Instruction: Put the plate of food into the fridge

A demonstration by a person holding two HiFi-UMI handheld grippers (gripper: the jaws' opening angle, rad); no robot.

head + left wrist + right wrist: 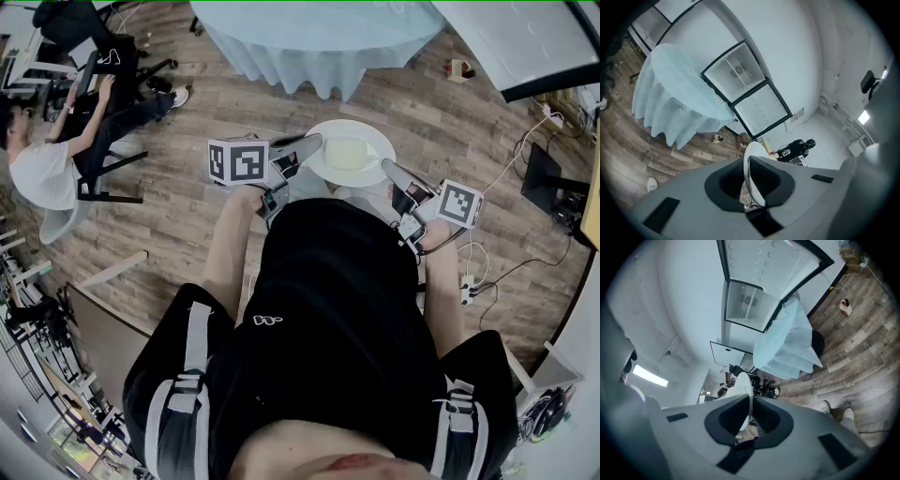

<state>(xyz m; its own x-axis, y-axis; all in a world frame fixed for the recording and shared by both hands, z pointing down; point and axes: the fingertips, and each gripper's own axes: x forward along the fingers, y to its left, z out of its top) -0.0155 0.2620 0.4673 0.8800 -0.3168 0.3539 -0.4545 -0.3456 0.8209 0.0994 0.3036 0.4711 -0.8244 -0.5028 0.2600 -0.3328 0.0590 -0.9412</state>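
A white plate point(349, 152) with a pale slab of food on it is held level in front of the person, above the wood floor. My left gripper point(307, 150) is shut on the plate's left rim, and my right gripper point(386, 172) is shut on its right rim. In the left gripper view the plate's thin edge point(751, 168) runs between the closed pads of the left gripper point(749, 182). The right gripper view shows the same for the plate edge point(743, 394) and the right gripper point(746, 420). The fridge point(745, 91) stands open ahead, its white shelves showing; it appears again as the fridge point(757, 284).
A round table with a light blue cloth point(319, 37) stands just ahead, between me and the fridge. A person sits at a desk at the far left point(42, 169). Cables and a power strip point(469, 281) lie on the floor at the right, beside a dark monitor point(544, 178).
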